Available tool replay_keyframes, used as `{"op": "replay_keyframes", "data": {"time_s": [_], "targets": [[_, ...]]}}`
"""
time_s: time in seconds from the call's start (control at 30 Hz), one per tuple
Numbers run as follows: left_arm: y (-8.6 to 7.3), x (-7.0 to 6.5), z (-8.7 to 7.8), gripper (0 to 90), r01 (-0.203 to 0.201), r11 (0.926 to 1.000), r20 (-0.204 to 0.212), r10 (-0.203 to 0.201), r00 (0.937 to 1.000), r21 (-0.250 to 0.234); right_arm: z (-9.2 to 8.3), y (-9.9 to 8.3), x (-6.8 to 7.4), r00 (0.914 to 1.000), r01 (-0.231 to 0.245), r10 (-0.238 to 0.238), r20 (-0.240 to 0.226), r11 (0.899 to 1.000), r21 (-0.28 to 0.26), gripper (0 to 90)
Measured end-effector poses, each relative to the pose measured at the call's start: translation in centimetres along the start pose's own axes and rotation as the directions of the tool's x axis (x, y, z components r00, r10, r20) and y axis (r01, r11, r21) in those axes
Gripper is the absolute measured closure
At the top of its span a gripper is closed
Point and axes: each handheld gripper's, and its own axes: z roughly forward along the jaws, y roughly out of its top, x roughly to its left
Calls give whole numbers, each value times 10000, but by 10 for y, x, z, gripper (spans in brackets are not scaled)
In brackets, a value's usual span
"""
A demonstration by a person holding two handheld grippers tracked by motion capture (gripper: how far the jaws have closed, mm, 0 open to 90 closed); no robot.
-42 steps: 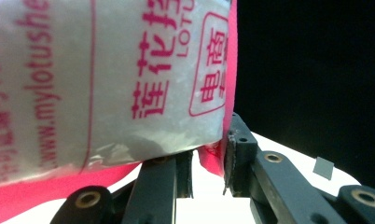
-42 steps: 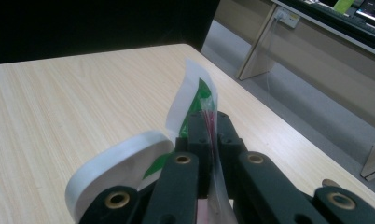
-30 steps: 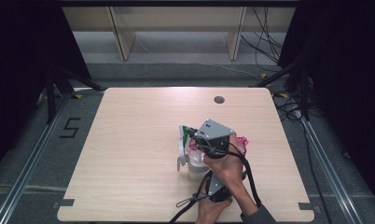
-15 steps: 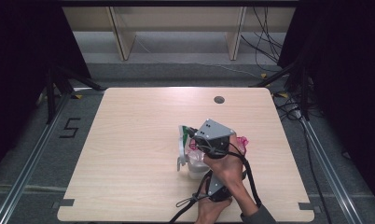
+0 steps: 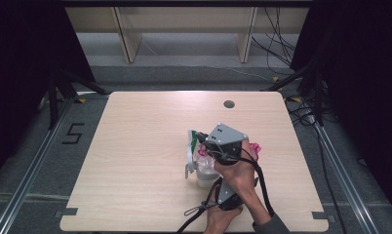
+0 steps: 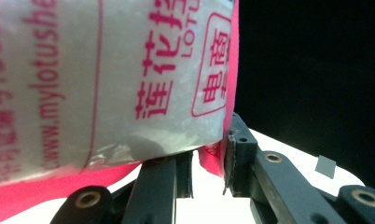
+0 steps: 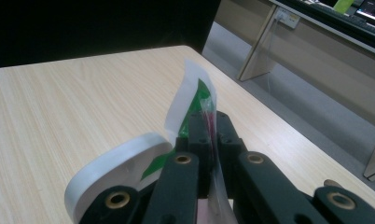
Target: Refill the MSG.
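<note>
The high view puts the person's two hands at the near edge of the wooden table (image 5: pixel 135 146), one stacked behind the other. Nearest, the left hand (image 5: pixel 222 219) holds the left gripper (image 5: pixel 228 192), whose body is mostly hidden beneath the right forearm, and its jaws cannot be made out from above. The left gripper view settles the matter: the two black jaws are clamped on the pink lower edge of a translucent bag (image 6: pixel 106 79) printed with pink lettering, which is so close to the lens that its top and left side are cut off.

Just beyond, the right hand (image 5: pixel 235 170) holds the right gripper (image 5: pixel 204 141), its grey plate tilted toward the camera and covering much of what lies under it. In the right gripper view the jaws are pressed together on a thin white and green edge of the bag (image 7: pixel 195 100), which stands up between the pads. A white cup (image 7: pixel 115 175) sits just below, its rim partly hidden by the jaws.

From above, the cup (image 5: pixel 204 176) and the crumpled pink plastic (image 5: pixel 255 147) lie at the table's near middle, partly covered by the hands. Farther off, a small dark hole (image 5: pixel 228 104) marks the tabletop near its far edge.
</note>
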Motion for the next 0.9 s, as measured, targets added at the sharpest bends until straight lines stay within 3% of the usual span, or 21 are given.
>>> {"op": "replay_keyframes", "data": {"time_s": [0.03,0.67,0.73,0.77,0.9], "targets": [[0,2,-1,756,-283,9992,90,280,9996,284,0,0,0,10000,-6,6,-31,10000,10,891],[-3,7,-5,753,-369,9969,220,354,9991,698,-9,-1,-7,9993,-308,303,-214,9993,-220,897],[-5,7,-5,753,-349,9973,140,341,9993,640,-10,0,-9,9998,-143,139,-161,9995,-276,899],[-5,7,-5,753,-339,9972,141,330,9994,663,-10,-1,-8,9992,-373,369,-182,9990,-249,899],[-5,7,-7,747,-311,9961,293,288,9992,824,-14,-1,-9,9982,-551,547,-227,9983,-175,900]]}}
